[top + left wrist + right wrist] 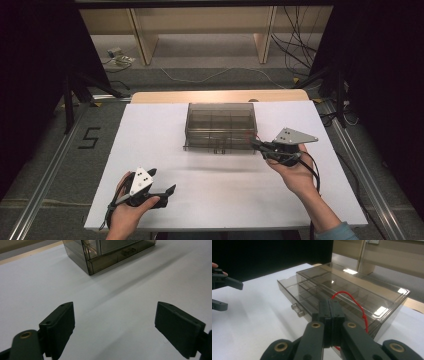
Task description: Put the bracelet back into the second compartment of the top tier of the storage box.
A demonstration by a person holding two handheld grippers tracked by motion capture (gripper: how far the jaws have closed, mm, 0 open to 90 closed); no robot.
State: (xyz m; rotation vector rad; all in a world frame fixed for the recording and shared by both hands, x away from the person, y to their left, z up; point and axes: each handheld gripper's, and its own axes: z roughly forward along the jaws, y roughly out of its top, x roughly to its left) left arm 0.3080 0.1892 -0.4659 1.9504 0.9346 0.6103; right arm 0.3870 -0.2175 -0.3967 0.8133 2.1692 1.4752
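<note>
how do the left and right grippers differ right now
The left gripper has its jaws wide apart with nothing between them; the right gripper has its jaws pressed together on a red string. The left gripper hovers over bare white table, well away from the clear plastic drawer box; the right gripper is at the box's front right corner. Both are black and hand-held.

Left tongs (162, 182) gaping, right tongs (254, 144) clamped together
</note>
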